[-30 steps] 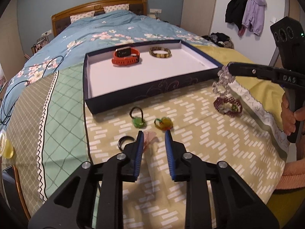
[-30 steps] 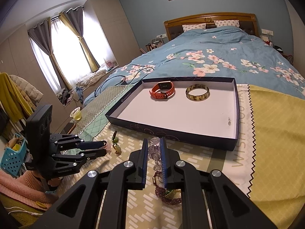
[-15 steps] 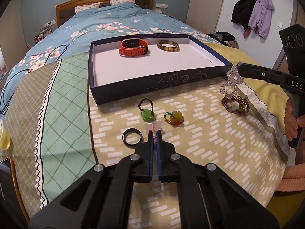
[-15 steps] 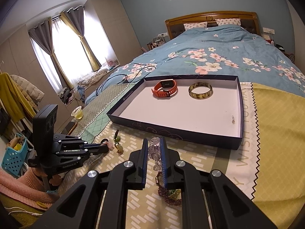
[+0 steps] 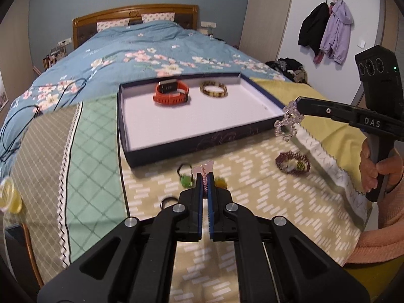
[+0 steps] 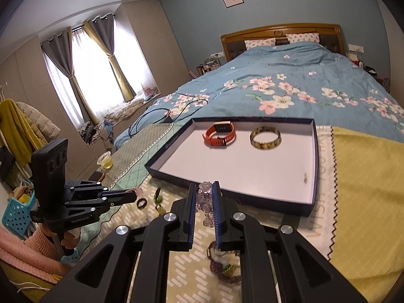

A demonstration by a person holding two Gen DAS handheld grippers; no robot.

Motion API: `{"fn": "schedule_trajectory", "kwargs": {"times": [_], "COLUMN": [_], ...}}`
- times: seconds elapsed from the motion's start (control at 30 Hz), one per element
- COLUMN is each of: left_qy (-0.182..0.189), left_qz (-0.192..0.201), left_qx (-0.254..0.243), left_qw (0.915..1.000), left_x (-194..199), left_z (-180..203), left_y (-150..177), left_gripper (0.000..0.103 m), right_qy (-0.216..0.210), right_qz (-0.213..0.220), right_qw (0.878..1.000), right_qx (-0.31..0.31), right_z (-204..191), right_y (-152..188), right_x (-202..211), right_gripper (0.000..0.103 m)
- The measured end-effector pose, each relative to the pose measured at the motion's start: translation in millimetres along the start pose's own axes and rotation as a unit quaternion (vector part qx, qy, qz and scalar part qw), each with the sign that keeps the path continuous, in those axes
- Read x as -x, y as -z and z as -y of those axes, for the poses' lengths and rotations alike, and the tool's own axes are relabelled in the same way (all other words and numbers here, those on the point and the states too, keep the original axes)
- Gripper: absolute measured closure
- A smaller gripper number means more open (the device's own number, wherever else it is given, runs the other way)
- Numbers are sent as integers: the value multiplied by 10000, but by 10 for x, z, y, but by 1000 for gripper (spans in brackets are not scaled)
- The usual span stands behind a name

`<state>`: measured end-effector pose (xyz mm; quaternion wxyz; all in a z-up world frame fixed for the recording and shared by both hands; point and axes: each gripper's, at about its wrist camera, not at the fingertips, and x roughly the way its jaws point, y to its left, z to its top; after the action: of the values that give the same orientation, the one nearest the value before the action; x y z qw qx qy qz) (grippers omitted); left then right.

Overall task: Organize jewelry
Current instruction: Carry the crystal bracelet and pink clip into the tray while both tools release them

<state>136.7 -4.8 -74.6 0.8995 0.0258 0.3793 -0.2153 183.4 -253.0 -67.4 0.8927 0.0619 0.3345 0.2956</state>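
A dark blue tray [image 5: 192,140] [image 6: 228,194] lies on the bed and holds an orange watch [image 5: 171,92] [image 6: 219,133] and a tortoiseshell bangle [image 5: 213,90] [image 6: 265,137]. My left gripper [image 5: 206,176] is shut on a pink charm [image 5: 206,168], lifted above the blanket in front of the tray. My right gripper [image 6: 204,192] [image 5: 298,103] is shut on a clear crystal bead bracelet [image 6: 205,202] [image 5: 287,123], held by the tray's near right corner.
On the yellow blanket lie a purple bead bracelet [image 5: 293,162] [image 6: 224,270], a green pendant [image 5: 185,179], a yellow pendant [image 5: 220,181] and a black ring [image 5: 167,201] [image 6: 141,203]. A black cable [image 5: 15,128] lies at left. A cup [image 5: 10,195] stands off the bed.
My left gripper closed on the pink charm and lifted it off the blanket. My right gripper rose and moved toward the tray with the crystal bracelet.
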Motion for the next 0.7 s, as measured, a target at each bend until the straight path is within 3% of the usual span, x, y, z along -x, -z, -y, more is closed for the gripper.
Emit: {"fn": "schedule_trajectory", "kwargs": {"times": [0.27,0.7], "left_qy": [-112,-303], "left_qz": [237,237], "left_qx": [-99,-154], "left_qw": [9996,9991], "left_x": [-6,-309], "left_z": [-20,-160], "left_y": [-278,-651], "left_gripper": [100,100], "right_qy": [4,151], "right_qz": [140,164], "right_qw": [9999,9997], "right_qx": [93,-67], "right_z": [11,196], "right_y": [-207,-533], "right_x": [-48,-371], "right_gripper": [92,92]}}
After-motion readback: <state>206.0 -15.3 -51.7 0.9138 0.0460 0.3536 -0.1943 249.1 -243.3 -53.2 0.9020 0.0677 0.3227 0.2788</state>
